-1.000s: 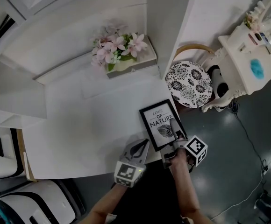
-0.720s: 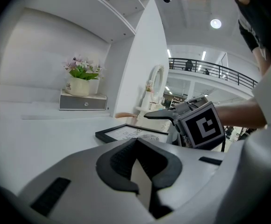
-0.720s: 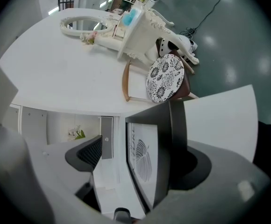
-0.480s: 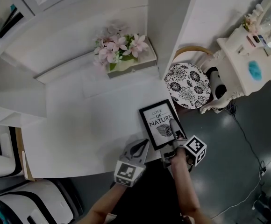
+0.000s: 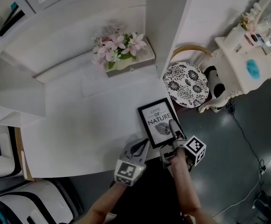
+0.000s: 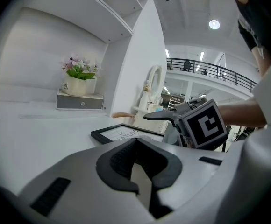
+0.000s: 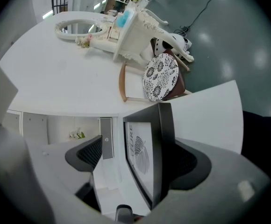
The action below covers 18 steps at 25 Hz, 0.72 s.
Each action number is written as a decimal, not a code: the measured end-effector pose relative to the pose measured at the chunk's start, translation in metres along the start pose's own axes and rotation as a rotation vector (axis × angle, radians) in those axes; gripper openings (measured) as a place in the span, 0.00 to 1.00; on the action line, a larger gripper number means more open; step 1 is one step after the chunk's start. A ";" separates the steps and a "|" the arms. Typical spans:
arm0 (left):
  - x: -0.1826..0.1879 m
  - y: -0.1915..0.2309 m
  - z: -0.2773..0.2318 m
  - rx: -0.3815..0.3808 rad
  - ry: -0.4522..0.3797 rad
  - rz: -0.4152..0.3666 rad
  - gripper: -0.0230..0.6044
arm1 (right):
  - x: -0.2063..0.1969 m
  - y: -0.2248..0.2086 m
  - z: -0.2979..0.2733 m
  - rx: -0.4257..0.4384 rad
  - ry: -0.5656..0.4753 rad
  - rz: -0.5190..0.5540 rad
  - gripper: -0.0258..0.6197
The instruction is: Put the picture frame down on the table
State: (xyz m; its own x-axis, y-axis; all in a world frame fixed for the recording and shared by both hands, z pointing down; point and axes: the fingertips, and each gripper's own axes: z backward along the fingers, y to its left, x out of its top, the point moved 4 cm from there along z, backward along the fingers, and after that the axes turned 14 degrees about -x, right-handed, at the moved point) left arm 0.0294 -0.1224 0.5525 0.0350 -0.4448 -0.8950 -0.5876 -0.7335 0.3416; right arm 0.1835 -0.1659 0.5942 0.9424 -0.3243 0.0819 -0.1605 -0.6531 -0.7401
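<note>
Hardly anything has moved since a second ago: the picture frame (image 5: 157,122) sits at the same front right corner of the table (image 5: 89,120), and my right gripper (image 5: 174,129) hasn't left its near edge.

From the head view the frame looks to be lying flat, print up, close to the table's front edge. In the right gripper view it stands between my jaws (image 7: 147,148). One jaw is up against its rim and back, while the other pad has a clear gap to the glass. So I'd call that gripper parted, around the frame and not really squeezing it. My left gripper (image 5: 142,146) hovers just beside it over the table edge, fingers pinched together with nothing in them.

My take on handling:
- It looks light and stiff, with a thin black moulding around a glazed print.
- The front face is probably slick and the fragile bit, so I wouldn't clamp hard on the pane or drop it.
- The best hold looks like where I am now, across the rim at the middle of the near short side, pads on the moulding.
- It's close to the edge, so dragging a jaw on the way out could nudge it off.
</note>
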 end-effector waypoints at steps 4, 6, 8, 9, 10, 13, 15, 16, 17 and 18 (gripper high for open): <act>-0.001 -0.003 -0.001 -0.008 0.003 -0.004 0.06 | -0.001 -0.002 0.003 -0.002 0.001 -0.001 0.70; -0.001 -0.004 -0.001 -0.010 0.003 -0.004 0.06 | -0.001 -0.003 0.004 0.000 0.002 -0.005 0.70; -0.002 -0.005 -0.001 -0.012 0.005 -0.003 0.06 | -0.002 -0.005 0.005 0.000 0.001 -0.009 0.70; -0.003 -0.005 -0.001 -0.012 0.007 -0.002 0.06 | -0.002 -0.005 0.006 0.001 0.000 -0.008 0.70; -0.003 -0.006 -0.001 -0.012 0.008 -0.002 0.06 | -0.003 -0.006 0.007 0.002 -0.001 -0.005 0.70; -0.004 -0.007 0.000 -0.011 0.009 -0.003 0.06 | -0.003 -0.007 0.010 -0.002 -0.001 -0.002 0.70; -0.004 -0.008 0.000 -0.010 0.005 -0.003 0.05 | -0.003 -0.009 0.011 0.001 -0.001 -0.007 0.70; -0.004 -0.008 0.000 -0.010 0.004 -0.003 0.06 | -0.003 -0.009 0.011 0.004 -0.001 -0.011 0.70; -0.004 -0.008 0.000 -0.009 0.003 -0.003 0.05 | -0.003 -0.010 0.011 0.006 -0.001 -0.014 0.70; -0.004 -0.009 0.000 -0.009 0.003 -0.003 0.06 | -0.003 -0.011 0.012 0.006 -0.001 -0.016 0.70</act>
State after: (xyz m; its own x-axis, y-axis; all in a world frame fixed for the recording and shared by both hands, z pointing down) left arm 0.0340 -0.1139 0.5532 0.0396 -0.4441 -0.8951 -0.5803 -0.7395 0.3412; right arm 0.1856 -0.1497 0.5938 0.9450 -0.3133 0.0937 -0.1433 -0.6544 -0.7425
